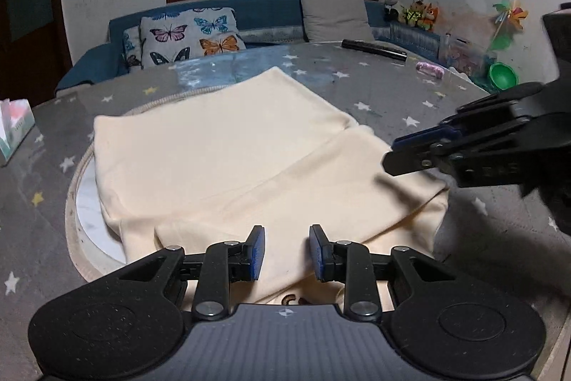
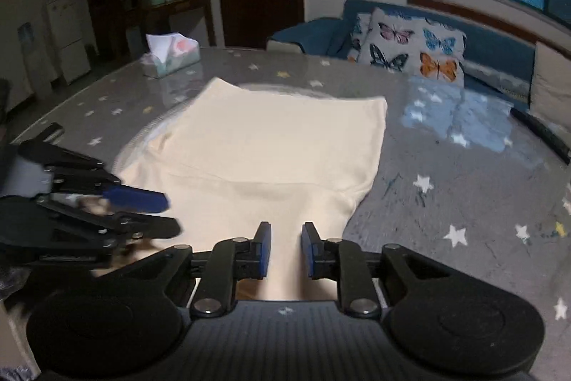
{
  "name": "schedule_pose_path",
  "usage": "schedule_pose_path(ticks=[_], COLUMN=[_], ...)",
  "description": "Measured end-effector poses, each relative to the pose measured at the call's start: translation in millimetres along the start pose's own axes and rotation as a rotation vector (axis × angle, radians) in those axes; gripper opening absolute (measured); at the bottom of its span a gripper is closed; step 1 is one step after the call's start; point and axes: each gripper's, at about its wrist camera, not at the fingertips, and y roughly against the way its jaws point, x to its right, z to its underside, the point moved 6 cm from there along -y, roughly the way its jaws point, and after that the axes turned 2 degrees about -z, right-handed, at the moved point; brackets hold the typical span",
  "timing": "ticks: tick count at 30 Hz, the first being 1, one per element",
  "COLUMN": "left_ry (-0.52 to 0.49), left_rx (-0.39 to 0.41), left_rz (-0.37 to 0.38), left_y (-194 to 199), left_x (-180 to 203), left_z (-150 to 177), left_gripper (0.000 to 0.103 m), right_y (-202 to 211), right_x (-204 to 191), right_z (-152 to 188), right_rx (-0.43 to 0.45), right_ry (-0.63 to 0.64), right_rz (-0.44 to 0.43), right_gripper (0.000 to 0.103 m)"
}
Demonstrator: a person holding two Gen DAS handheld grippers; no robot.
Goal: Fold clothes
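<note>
A cream garment (image 1: pixel 228 152) is laid on the grey star-printed table (image 1: pixel 374 88), partly over a round mat (image 1: pixel 76 202) whose rim is seen at its left edge; it is already doubled over, a fold line being visible across its middle, so that the task is judged to be well under way. The left gripper (image 1: pixel 285 247) is held over the near edge of the garment, its jaws parted with cloth seen in the gap but not pinched by the blue pads; the right gripper (image 2: pixel 285 247) is likewise poised over the near edge at the garment's other corner, its jaws a little apart and nothing clamped between them. Both are pointed downward at the same hem, presumably so that the two near corners can be taken together and carried across for the next fold. A printed patch (image 1: pixel 294 299) is glimpsed under the left gripper; its design cannot be made out. A tissue box (image 2: pixel 171 54) and a remote control (image 1: pixel 373 48) are kept well apart from the garment, so the fold is judged to be unobstructed.
</note>
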Motion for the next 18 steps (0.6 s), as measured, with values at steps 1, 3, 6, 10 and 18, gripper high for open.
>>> schedule_pose_path(ticks=[1,3,6,10,18], left_ry=[0.002,0.006,0.013,0.031,0.036], left_rx=[-0.002,-0.004,0.007,0.020,-0.009], left_rz=[-0.002,-0.008,-0.019,-0.042,-0.068], left_y=[1,3,4,-2,-9], left_x=[-3,-8,-14,-22,-37], left_z=[0,-1,-7,-17,-7], left_gripper=[0.030,0.030,0.030,0.030,0.029], right_y=[-7,-7,0,-11,-25], right_x=[5,10,11,14,21], right_z=[3,5,-5,-21,-18], right_rx=[-0.019,-0.024,0.012,0.051,0.026], right_ry=[-0.011,-0.027,-0.026,-0.044,-0.014], right_rz=[0.007,0.001,0.006,-0.002,0.032], right_gripper=[0.018,0.019,0.019,0.019,0.018])
